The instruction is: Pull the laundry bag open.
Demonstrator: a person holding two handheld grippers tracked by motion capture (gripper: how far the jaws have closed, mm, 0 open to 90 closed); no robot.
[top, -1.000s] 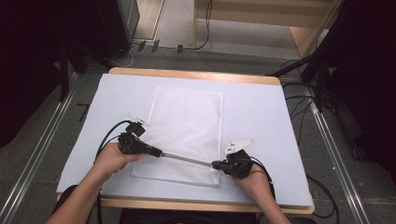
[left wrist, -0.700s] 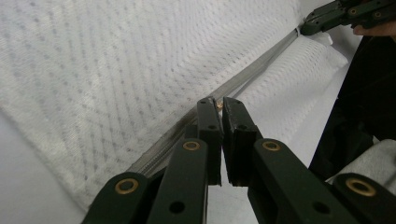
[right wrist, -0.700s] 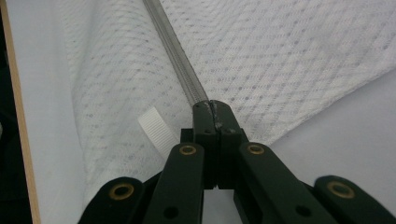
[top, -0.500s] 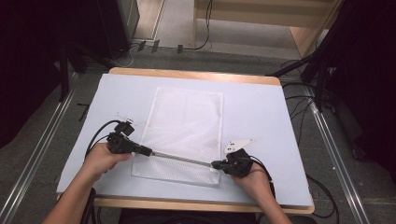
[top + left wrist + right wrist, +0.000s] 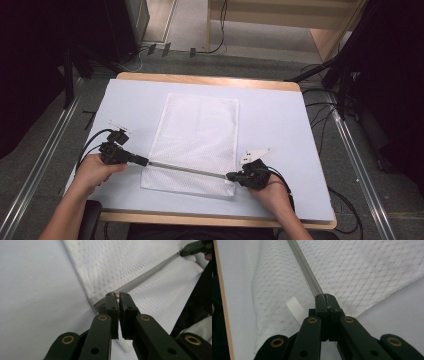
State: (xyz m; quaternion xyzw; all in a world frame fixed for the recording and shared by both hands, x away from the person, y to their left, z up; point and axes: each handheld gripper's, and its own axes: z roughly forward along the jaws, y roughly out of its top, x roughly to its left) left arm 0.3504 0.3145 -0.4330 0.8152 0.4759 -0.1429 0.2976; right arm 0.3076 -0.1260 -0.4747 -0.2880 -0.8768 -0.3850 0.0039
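A white mesh bag lies flat in the middle of the table. Its grey zipper runs taut across the near end, stretched between both grippers. My left gripper sits at the bag's left edge, shut on the small brass zipper pull; up close the left gripper has its jaws nearly together. My right gripper is at the bag's near right corner. In the right gripper view the right gripper is shut on the end of the zipper, beside a white ribbon loop.
The table has a pale cover and a wooden edge at the far side. Black cables trail from both grippers. Metal rails run along the floor on either side, and dark equipment stands at the far left and right.
My left hand has slid leftward along the bag's near end with the zipper pull, so the stretch of zipper between the grippers is longer. The right hand has stayed put.
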